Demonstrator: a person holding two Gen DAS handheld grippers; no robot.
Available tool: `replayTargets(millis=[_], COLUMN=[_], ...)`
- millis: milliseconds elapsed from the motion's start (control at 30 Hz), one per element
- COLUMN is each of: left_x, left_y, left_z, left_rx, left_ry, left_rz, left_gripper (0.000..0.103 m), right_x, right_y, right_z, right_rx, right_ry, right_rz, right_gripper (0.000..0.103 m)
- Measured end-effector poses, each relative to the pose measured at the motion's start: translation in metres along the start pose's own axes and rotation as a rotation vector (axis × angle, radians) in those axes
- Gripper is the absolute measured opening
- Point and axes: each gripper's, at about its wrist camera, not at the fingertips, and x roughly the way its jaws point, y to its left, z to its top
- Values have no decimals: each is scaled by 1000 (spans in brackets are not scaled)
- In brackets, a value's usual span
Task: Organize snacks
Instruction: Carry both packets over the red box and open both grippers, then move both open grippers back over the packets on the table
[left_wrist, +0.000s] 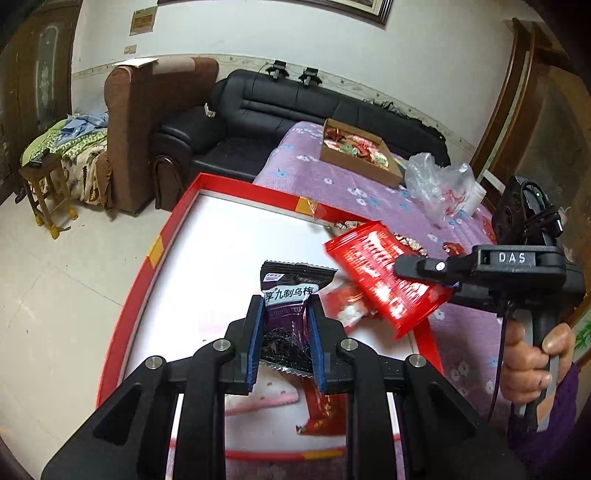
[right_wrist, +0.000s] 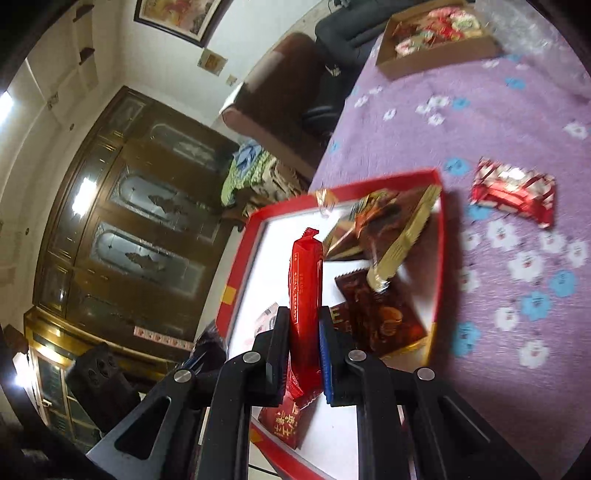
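Left wrist view: left gripper (left_wrist: 285, 325) clamped on a dark purple plum snack packet (left_wrist: 286, 295), raised above the shallow red-rimmed white tray (left_wrist: 173, 225); right gripper (left_wrist: 404, 266) pinching a long red foil snack packet (left_wrist: 380, 273) beside it.

Right wrist view: right gripper (right_wrist: 303, 341) clenched around the long red foil snack packet (right_wrist: 305, 288), over the tray (right_wrist: 437, 258) holding brown and gold packets (right_wrist: 380, 236); another red wrapped snack (right_wrist: 513, 190) lying apart on the purple flowered cloth (right_wrist: 517, 122).

dark plum packet (left_wrist: 286, 317) upright, red packet (right_wrist: 305, 306) edge-on

I counted two trays: one red-rimmed tray (left_wrist: 177, 218) and, beyond it, one cardboard tray (left_wrist: 388, 173). My two grippers held one packet each: a dark plum packet (left_wrist: 286, 295), a red packet (right_wrist: 304, 295).
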Motion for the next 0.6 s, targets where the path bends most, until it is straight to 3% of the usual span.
replayTargets(millis=[300,333,433,467,600], left_x=[22,22,17,13,1], left_y=[-4,-4,-5,-7,-18], left_z=[1,2,4,4,6], left_rx=[6,3,5,11,56], left_ry=[48,42,10,-12,-70], left_rz=[19,21,68,90,153], left_gripper=[21,26,70,75,75], right_x=[29,31,25,20,-9], right_y=[15,17,25,26,14], right_z=[-1,-2,-7,-8,-6], right_rx=[-71,-87,-160,-187,-205], right_ry=[37,37,-8,-32,-132], right_rz=[35,29,19,25,60], right_gripper=[18,18,23,27,36])
